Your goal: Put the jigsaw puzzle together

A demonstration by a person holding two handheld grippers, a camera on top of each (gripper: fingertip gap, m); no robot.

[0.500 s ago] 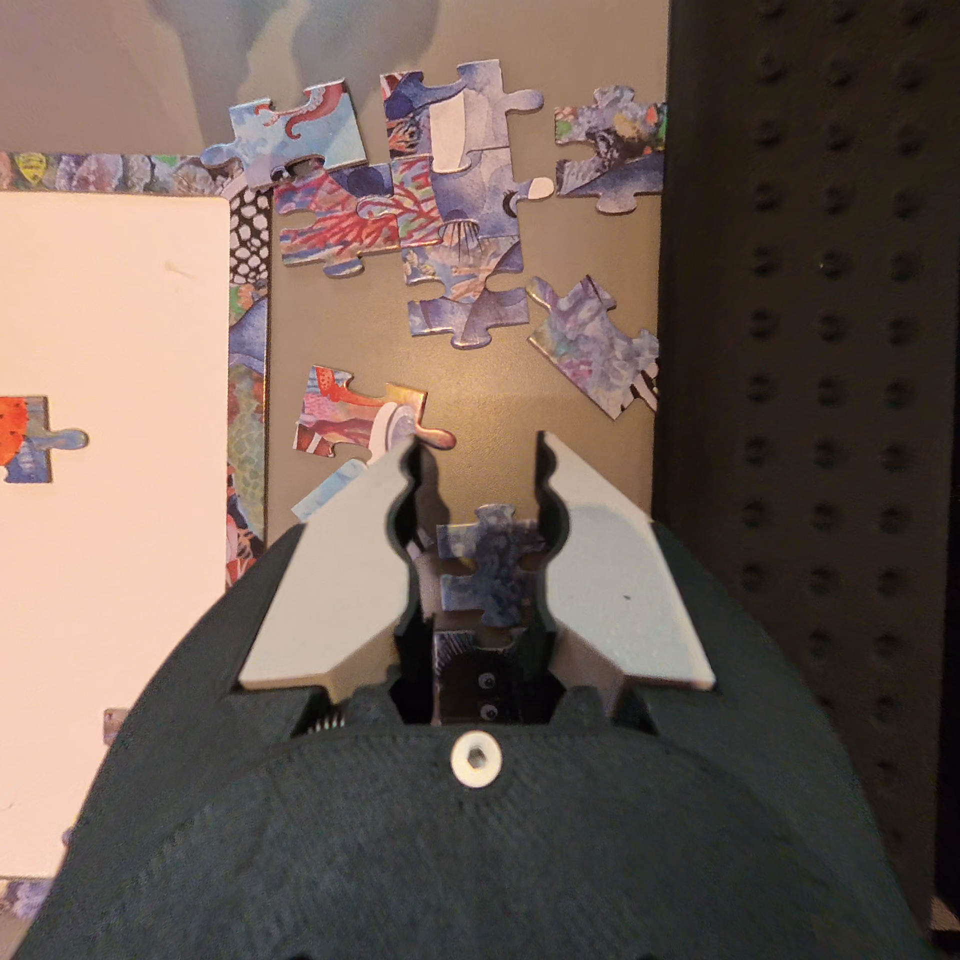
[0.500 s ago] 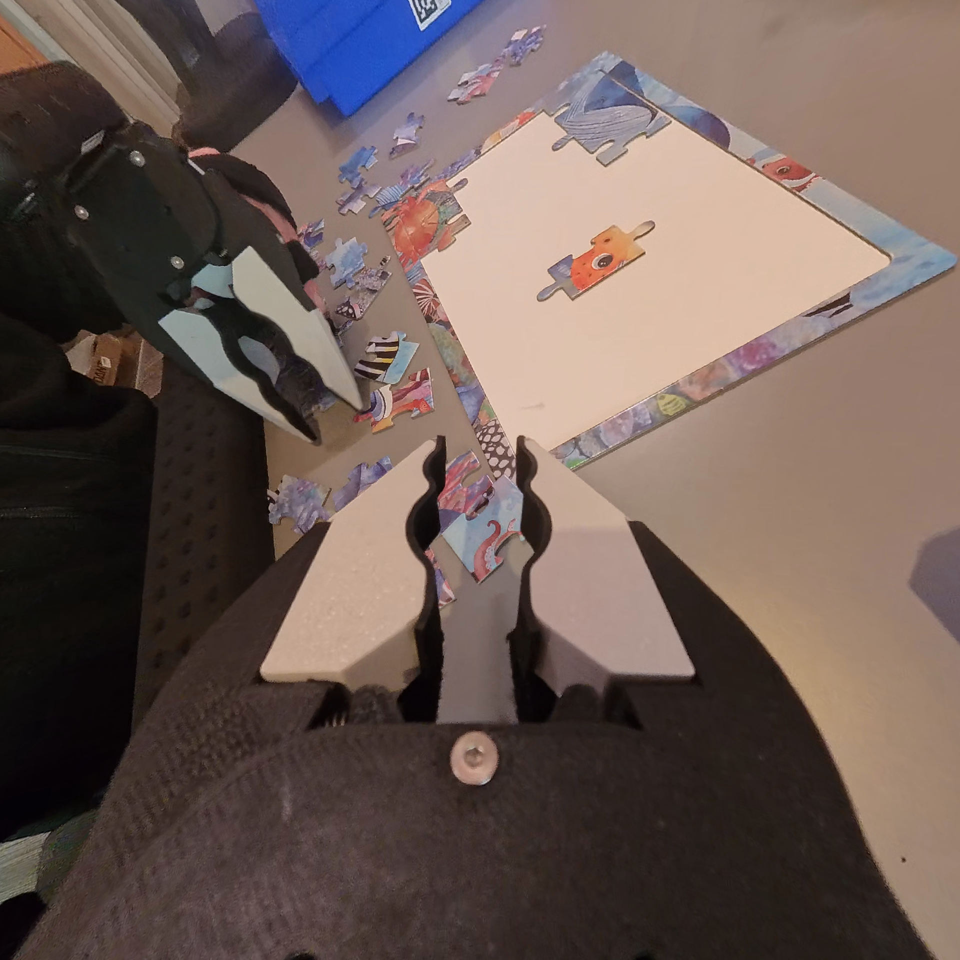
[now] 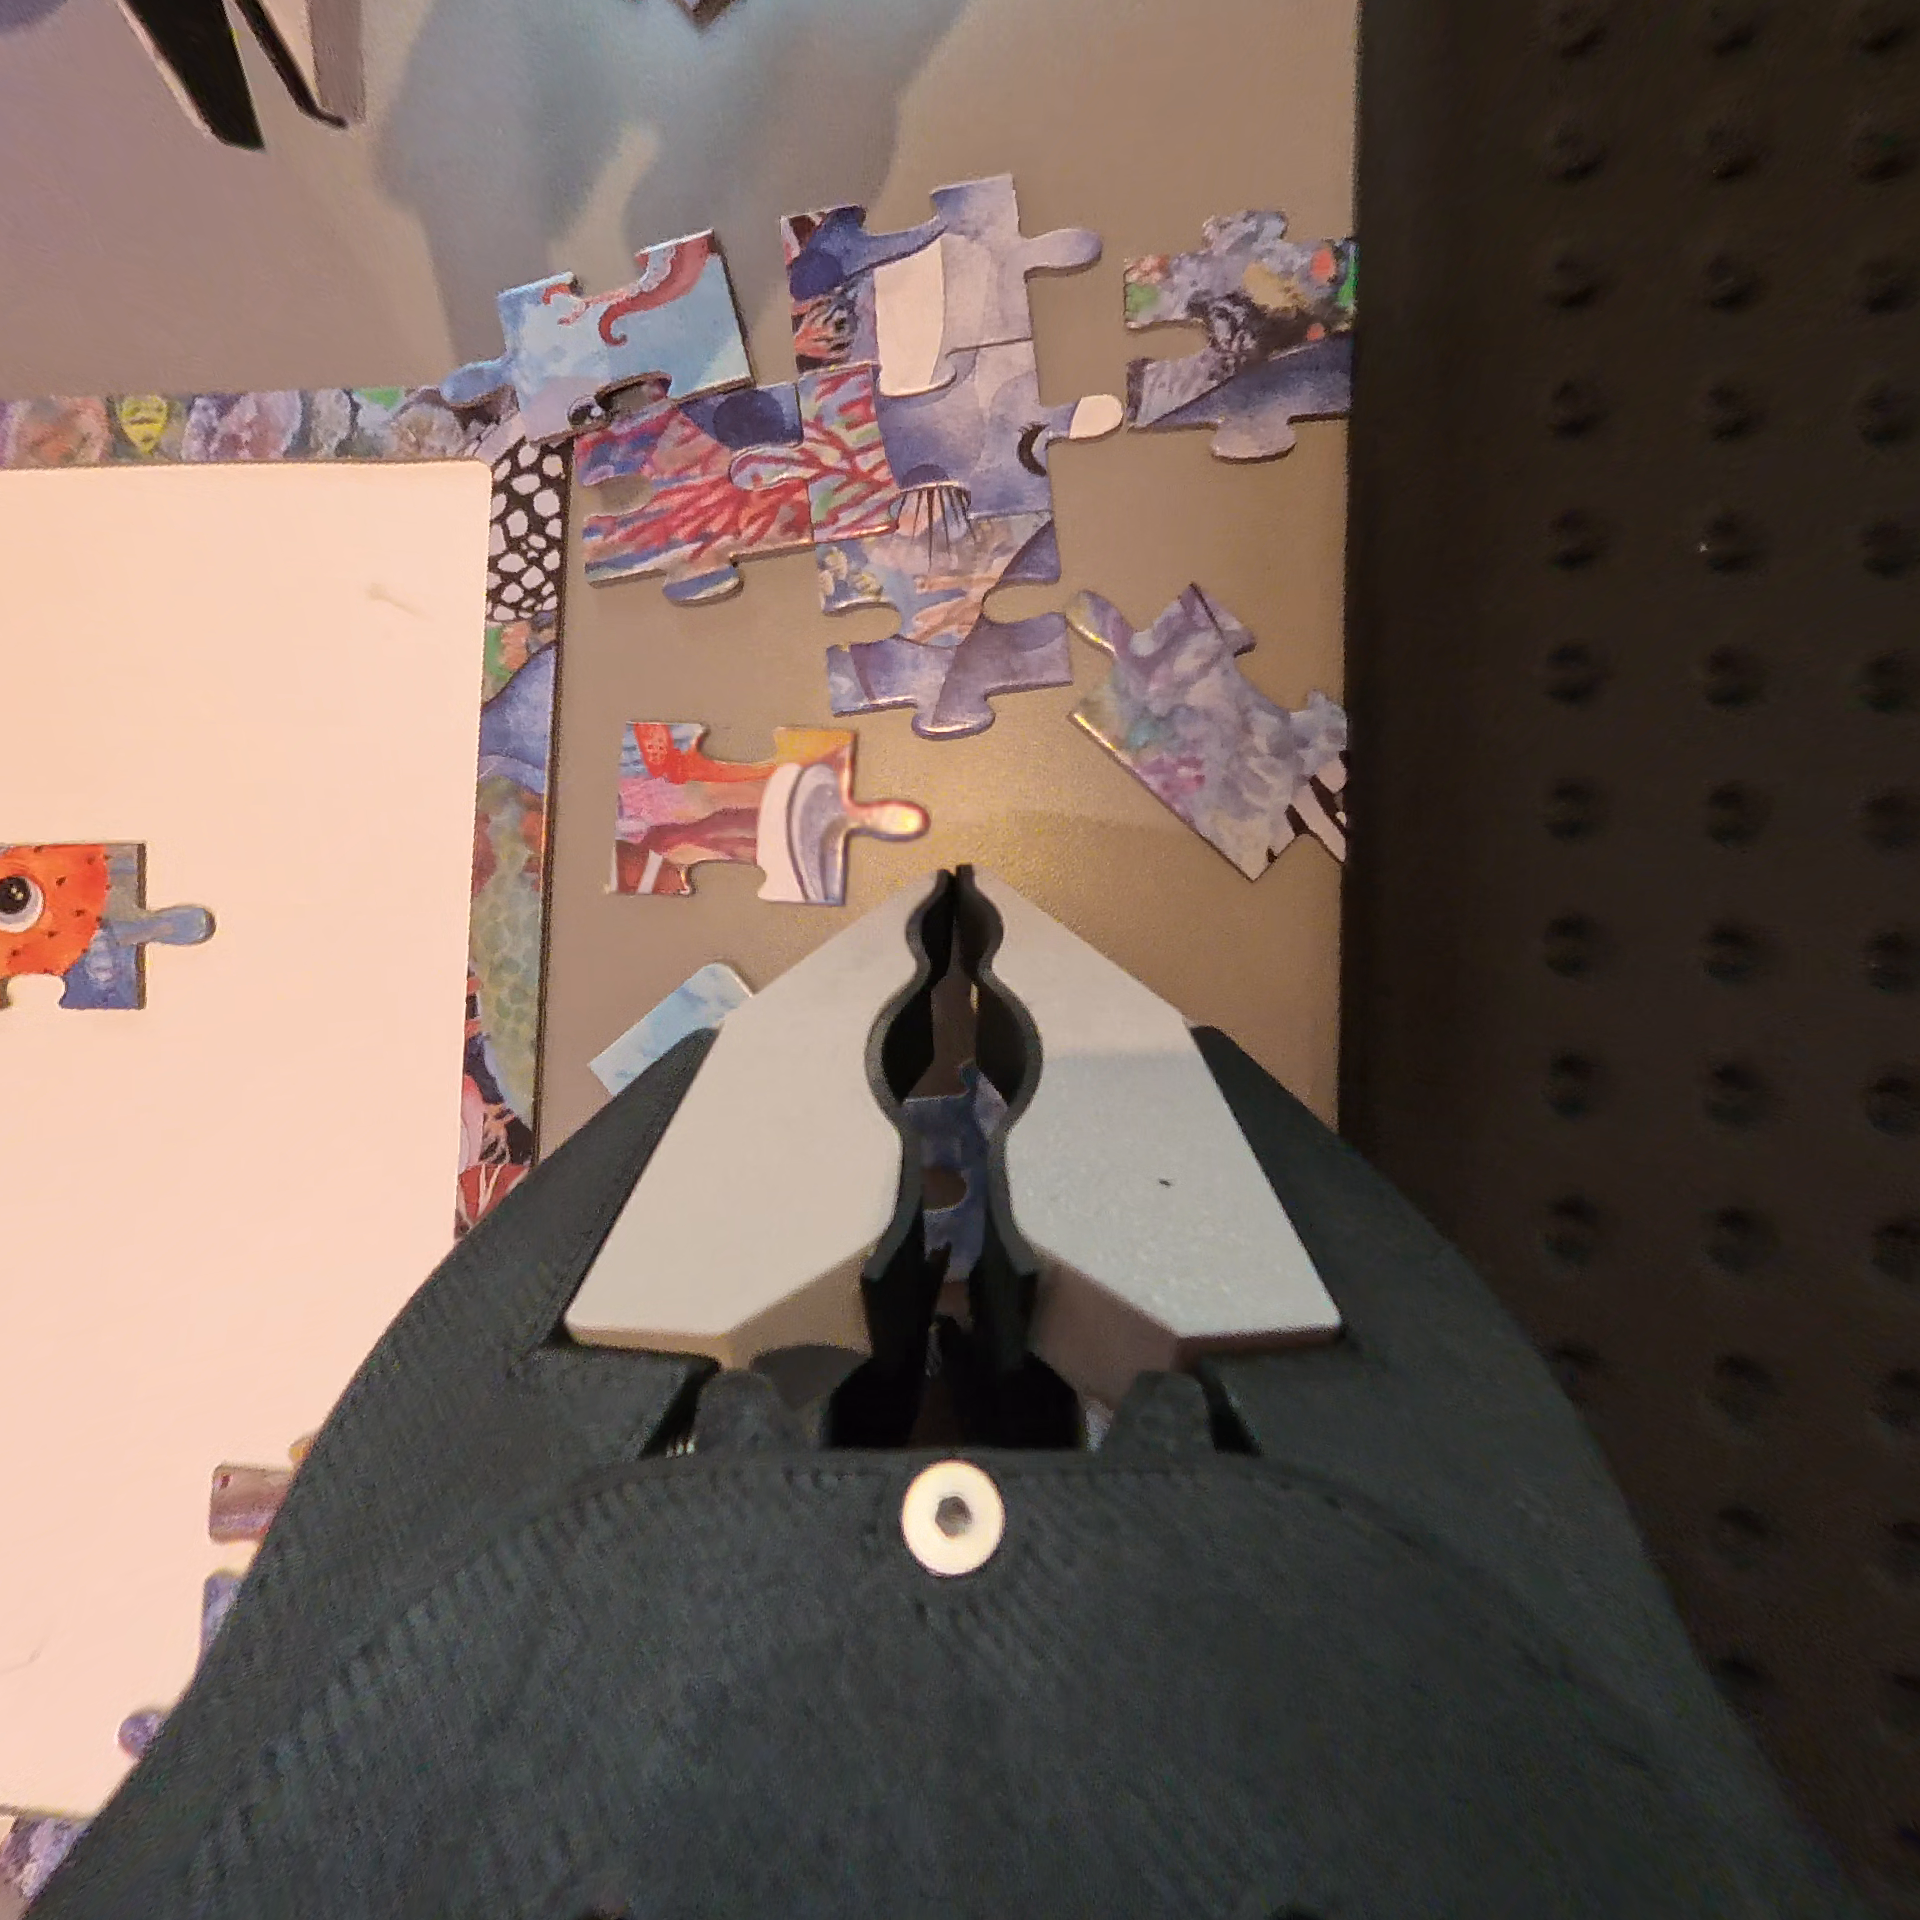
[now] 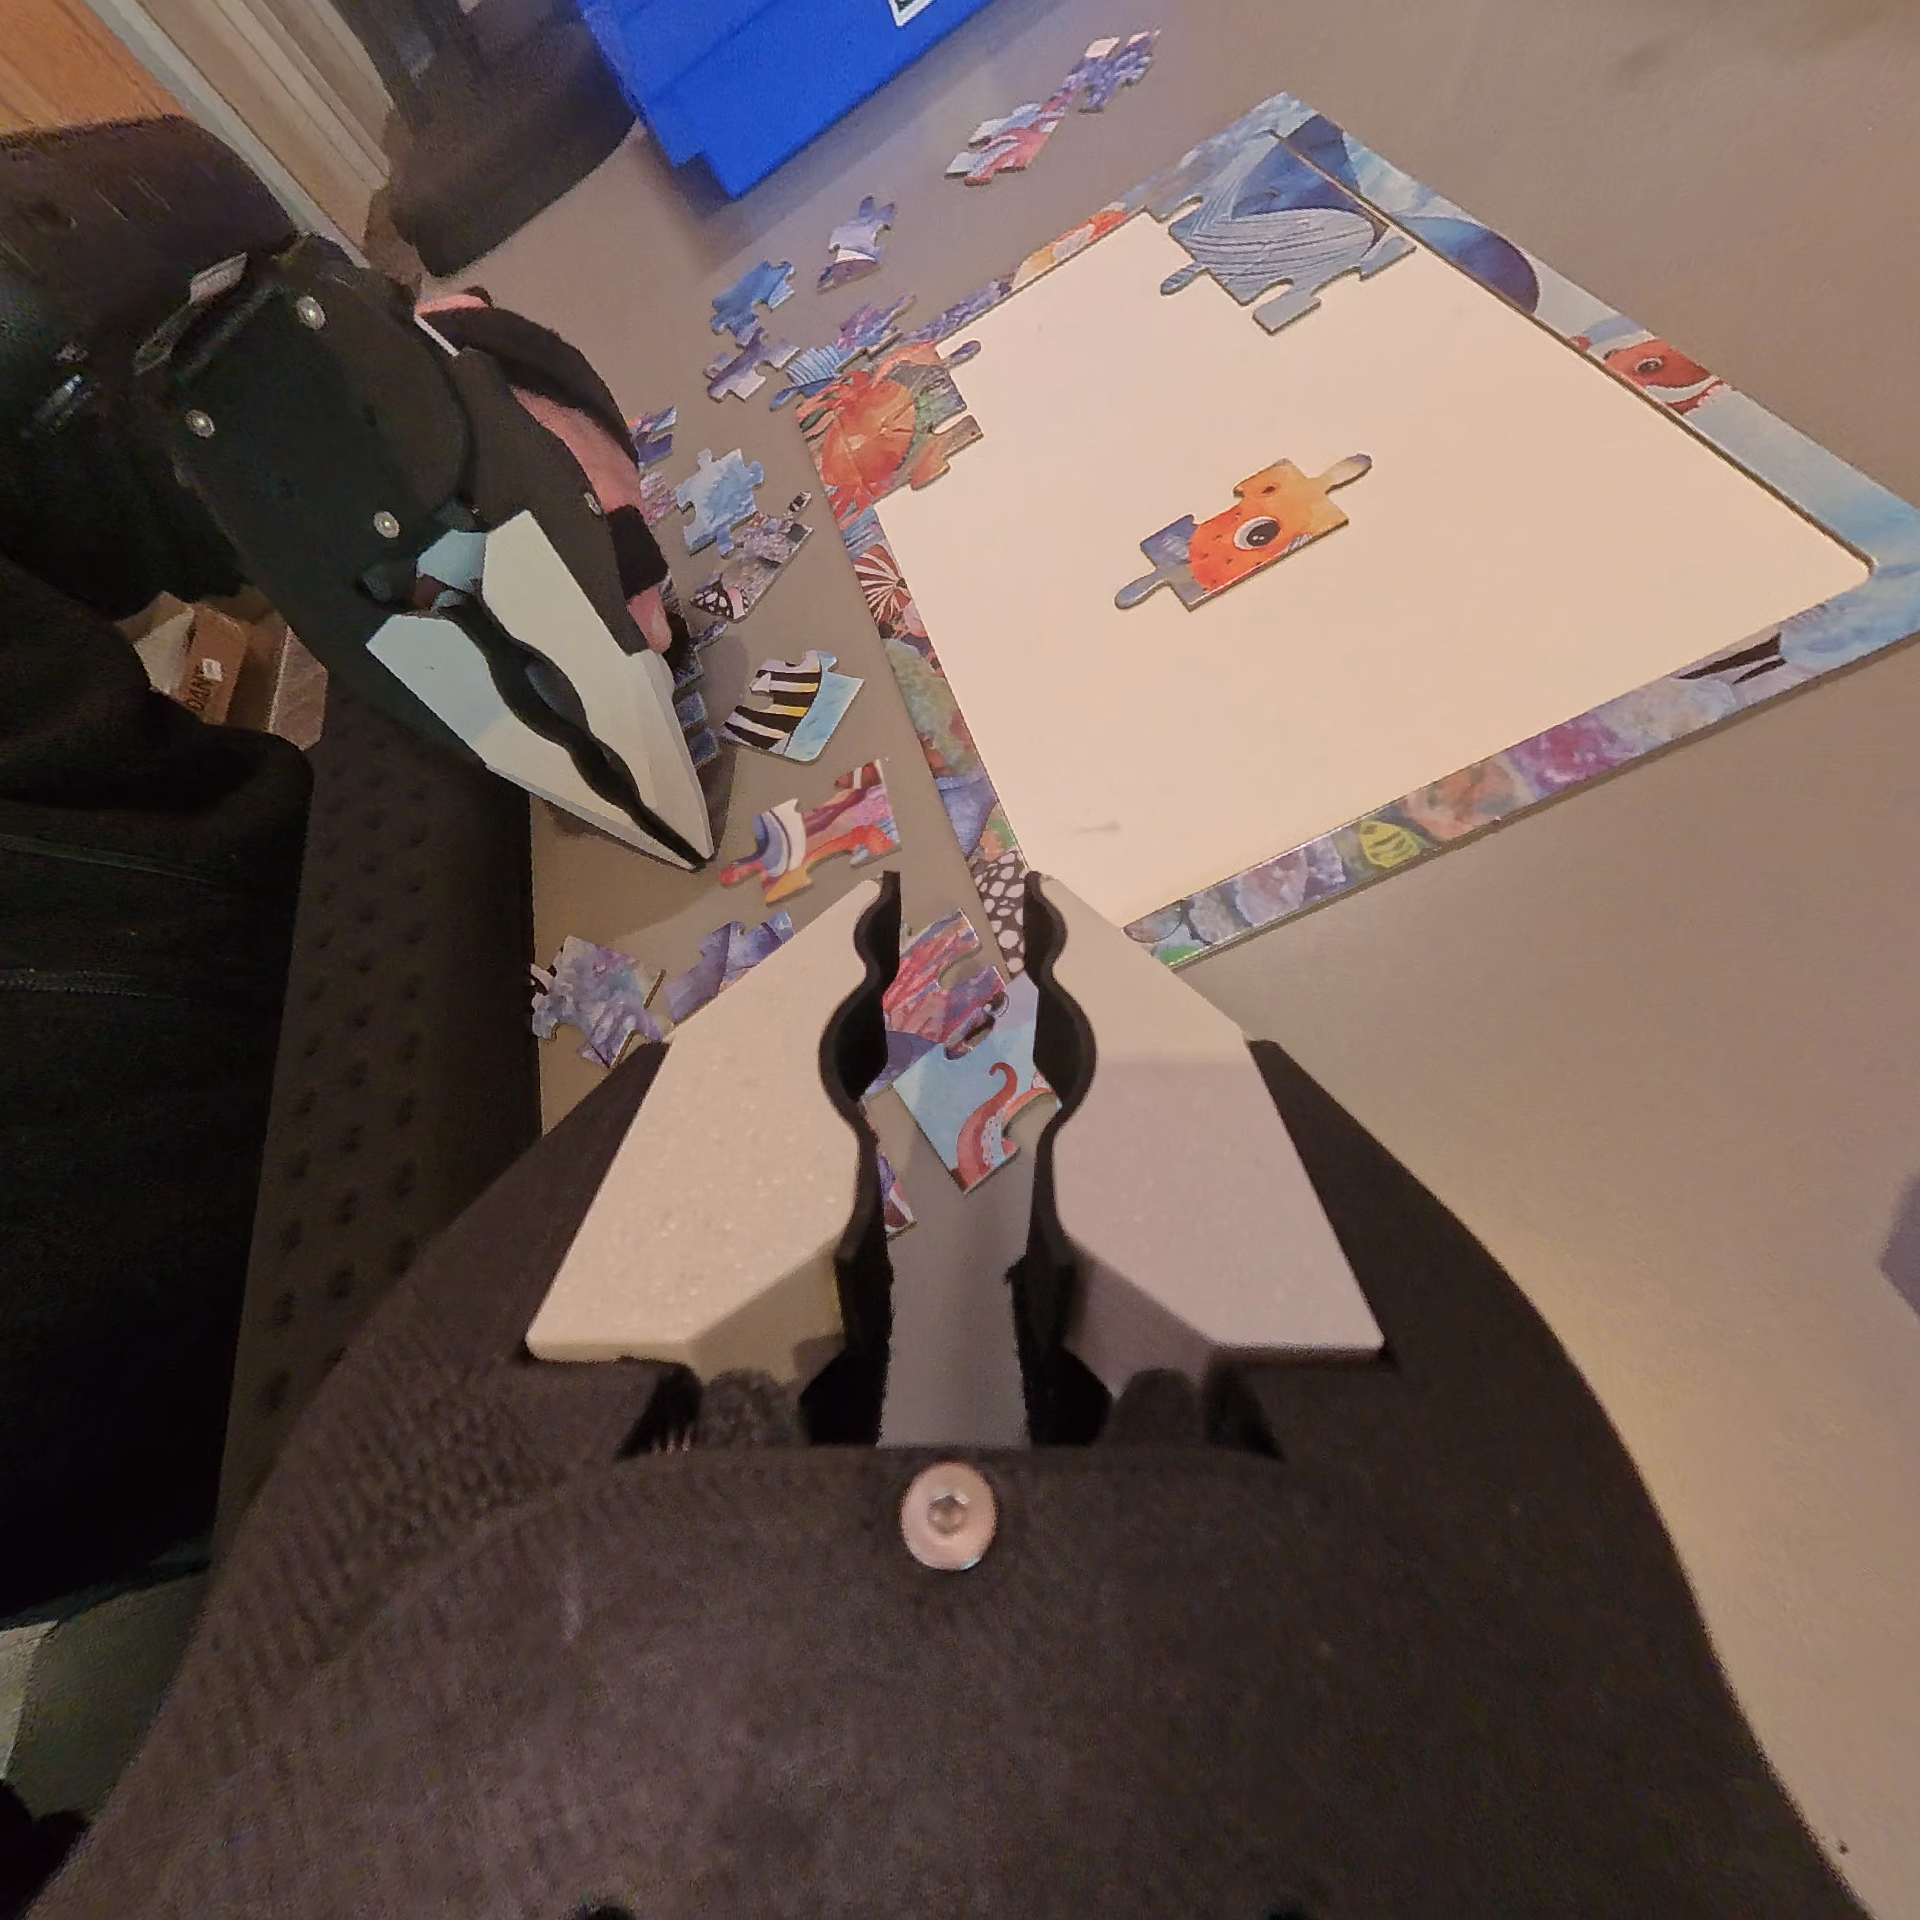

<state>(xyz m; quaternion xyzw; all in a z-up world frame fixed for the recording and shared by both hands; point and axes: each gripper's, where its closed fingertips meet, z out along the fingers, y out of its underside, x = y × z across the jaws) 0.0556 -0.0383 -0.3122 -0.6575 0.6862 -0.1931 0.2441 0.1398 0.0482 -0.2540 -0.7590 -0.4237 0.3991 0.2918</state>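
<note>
Left gripper (image 3: 958, 878) is pointing down at the tabletop (image 3: 1039, 821) beside a black perforated mat (image 3: 1631, 727), its jaws pressed nearly together at the tips and pinching a blue piece (image 3: 951, 1164) farther back between them. In the right wrist view it (image 4: 698, 854) is slanting tip-down, held by a hand (image 4: 592, 457) in a dark fingerless glove. Right gripper (image 4: 961, 883) is hovering above an octopus piece (image 4: 982, 1107), jaws spread and gripping nothing. The puzzle frame (image 4: 1455, 821) is lying flat on the tabletop; an orange fish piece (image 4: 1247, 530) is sitting alone on its white board. Loose pieces (image 3: 831, 488) are lying scattered beside the frame. A blue bin (image 4: 790, 62) at the far edge is bearing a label, cropped and unreadable.
</note>
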